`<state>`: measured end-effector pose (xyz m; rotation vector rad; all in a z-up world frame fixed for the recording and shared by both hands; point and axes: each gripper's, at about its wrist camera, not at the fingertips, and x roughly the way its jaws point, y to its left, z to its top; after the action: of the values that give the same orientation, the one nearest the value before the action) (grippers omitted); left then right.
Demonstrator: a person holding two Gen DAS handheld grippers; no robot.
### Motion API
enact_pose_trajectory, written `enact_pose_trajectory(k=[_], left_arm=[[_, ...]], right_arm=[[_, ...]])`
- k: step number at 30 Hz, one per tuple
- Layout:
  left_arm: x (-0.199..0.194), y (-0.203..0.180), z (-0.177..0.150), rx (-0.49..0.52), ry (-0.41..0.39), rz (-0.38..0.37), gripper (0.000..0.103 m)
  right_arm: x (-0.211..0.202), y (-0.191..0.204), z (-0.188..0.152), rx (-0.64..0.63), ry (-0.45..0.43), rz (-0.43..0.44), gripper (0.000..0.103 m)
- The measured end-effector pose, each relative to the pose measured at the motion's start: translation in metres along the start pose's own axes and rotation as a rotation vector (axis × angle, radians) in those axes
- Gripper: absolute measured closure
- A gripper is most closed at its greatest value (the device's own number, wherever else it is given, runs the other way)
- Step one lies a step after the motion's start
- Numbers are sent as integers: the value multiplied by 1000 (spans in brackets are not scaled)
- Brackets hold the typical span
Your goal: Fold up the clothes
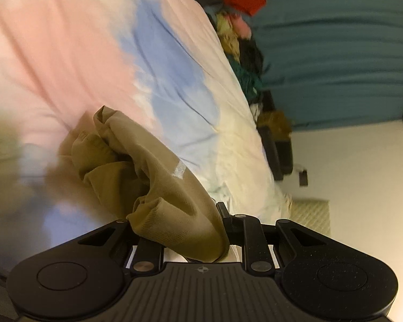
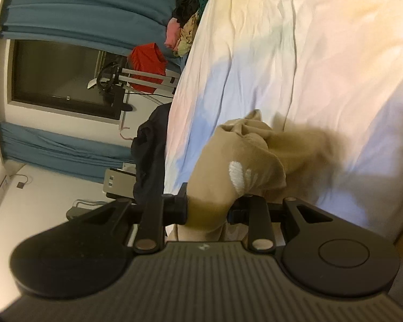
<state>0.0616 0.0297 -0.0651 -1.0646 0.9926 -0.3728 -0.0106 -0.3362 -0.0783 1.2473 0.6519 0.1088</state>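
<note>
A crumpled tan garment (image 1: 153, 177) with a small white mark hangs lifted over the bed in the left wrist view, and my left gripper (image 1: 185, 230) is shut on one bunched edge of it. In the right wrist view the same tan garment (image 2: 228, 166) shows a white embroidered logo. My right gripper (image 2: 209, 209) is shut on another part of the cloth. The fabric covers both grippers' fingertips. The far end of the garment trails blurred toward the bedsheet.
The bed carries a pastel pink, blue and cream sheet (image 1: 94, 53). A pile of mixed clothes (image 1: 241, 53) lies along its far edge, with a red item (image 2: 147, 61) nearby. Teal curtains (image 1: 335, 53), a dark window (image 2: 61, 77) and a dark garment (image 2: 150, 161) over the bedside are behind.
</note>
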Motion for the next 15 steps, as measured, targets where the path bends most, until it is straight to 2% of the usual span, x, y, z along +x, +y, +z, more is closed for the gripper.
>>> enact_pose_trajectory(k=[4, 8, 13, 15], left_arm=[[52, -45, 12, 60, 71, 45, 80], [140, -100, 37, 139, 164, 98, 80], [247, -173, 69, 243, 167, 152, 78], [282, -201, 83, 265, 158, 128, 78]], right_arm=[[6, -3, 49, -19, -34, -20, 74], [32, -17, 121, 36, -90, -57, 74], [71, -3, 219, -5, -213, -119, 74], [80, 9, 253, -20, -264, -119, 74]])
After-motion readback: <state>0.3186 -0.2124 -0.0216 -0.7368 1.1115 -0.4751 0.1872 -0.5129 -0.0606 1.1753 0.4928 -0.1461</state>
